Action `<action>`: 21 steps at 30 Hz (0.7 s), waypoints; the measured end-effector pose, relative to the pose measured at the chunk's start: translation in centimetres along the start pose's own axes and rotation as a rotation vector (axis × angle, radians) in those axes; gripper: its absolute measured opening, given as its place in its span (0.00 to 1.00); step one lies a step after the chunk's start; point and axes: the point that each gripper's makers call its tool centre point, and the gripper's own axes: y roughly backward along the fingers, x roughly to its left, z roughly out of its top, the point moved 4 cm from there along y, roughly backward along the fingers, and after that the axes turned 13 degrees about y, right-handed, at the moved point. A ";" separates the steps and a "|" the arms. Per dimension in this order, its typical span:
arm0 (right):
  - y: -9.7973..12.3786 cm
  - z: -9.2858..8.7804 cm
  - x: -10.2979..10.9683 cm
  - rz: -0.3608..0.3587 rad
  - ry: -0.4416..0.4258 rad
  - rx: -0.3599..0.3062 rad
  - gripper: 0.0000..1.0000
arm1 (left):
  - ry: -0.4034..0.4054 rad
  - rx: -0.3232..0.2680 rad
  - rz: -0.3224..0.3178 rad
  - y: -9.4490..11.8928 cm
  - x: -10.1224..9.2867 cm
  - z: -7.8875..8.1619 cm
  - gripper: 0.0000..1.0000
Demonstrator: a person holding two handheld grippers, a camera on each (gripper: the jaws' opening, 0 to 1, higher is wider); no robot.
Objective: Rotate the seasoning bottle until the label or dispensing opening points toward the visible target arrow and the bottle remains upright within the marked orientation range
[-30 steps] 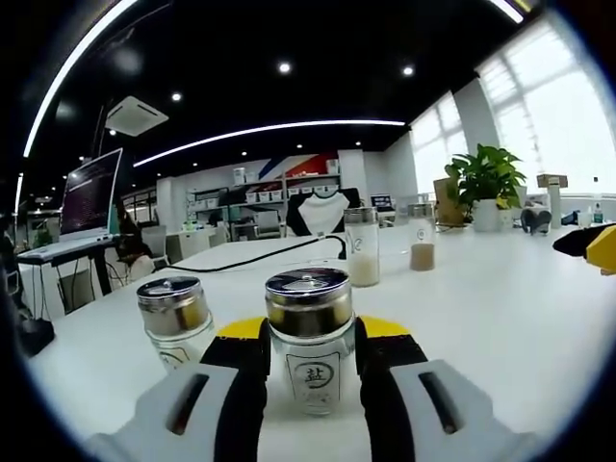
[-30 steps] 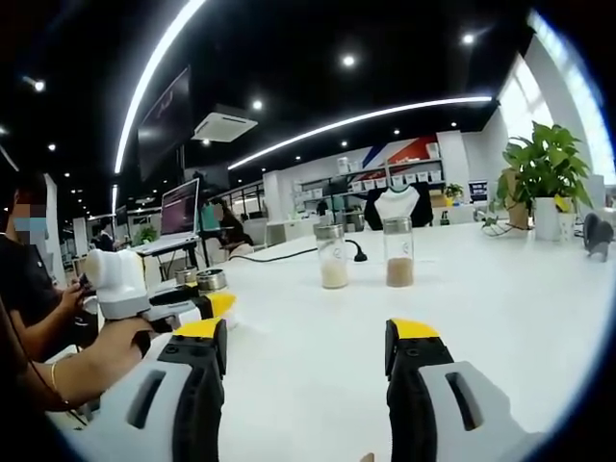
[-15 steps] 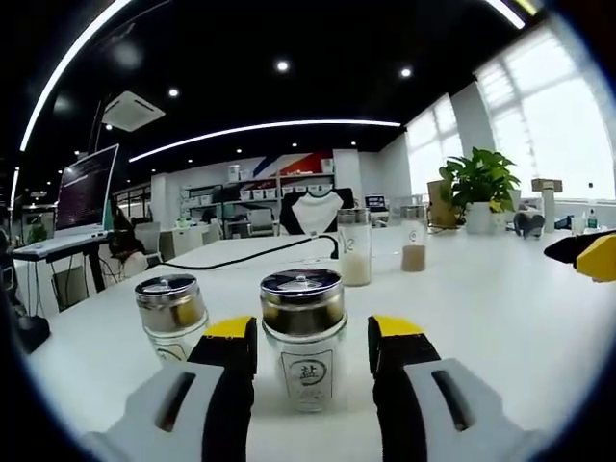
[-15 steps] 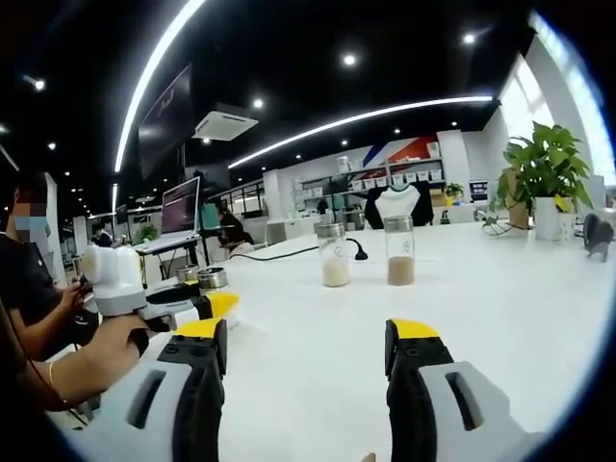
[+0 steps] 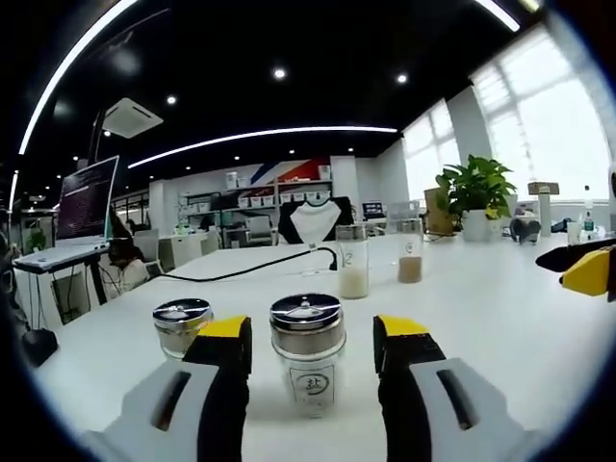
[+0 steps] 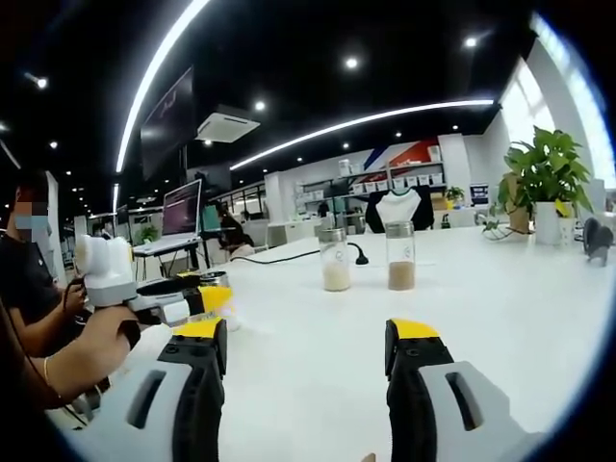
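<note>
Left gripper view: my left gripper (image 5: 313,337) has its jaws spread, the seasoning bottle (image 5: 308,354) upright between the yellow-tipped fingers (image 5: 224,332) with a gap on either side; its label faces me; a second steel-capped jar (image 5: 182,326) sits just beside it on the white table (image 5: 500,318); two tall jars (image 5: 353,262) stand further back near a black cable (image 5: 250,268); right gripper view, my right gripper (image 6: 306,337) is wide apart over bare tabletop, gripping nothing; a potted plant (image 6: 542,178) sits far off.
</note>
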 end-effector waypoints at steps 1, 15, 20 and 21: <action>0.0 0.0 0.0 0.000 0.001 0.000 0.67 | -0.001 0.001 -0.002 0.0 0.0 0.0 0.54; 0.0 0.8 0.4 0.021 -0.007 -0.014 0.68 | -0.045 0.006 -0.048 0.6 -0.8 1.0 0.68; -0.2 0.8 0.9 0.034 0.000 -0.013 0.69 | 0.013 -0.024 -0.132 1.4 -1.6 2.4 0.74; -0.2 0.7 0.9 0.033 -0.004 -0.013 0.69 | 0.006 -0.028 -0.133 1.6 -1.7 2.7 0.76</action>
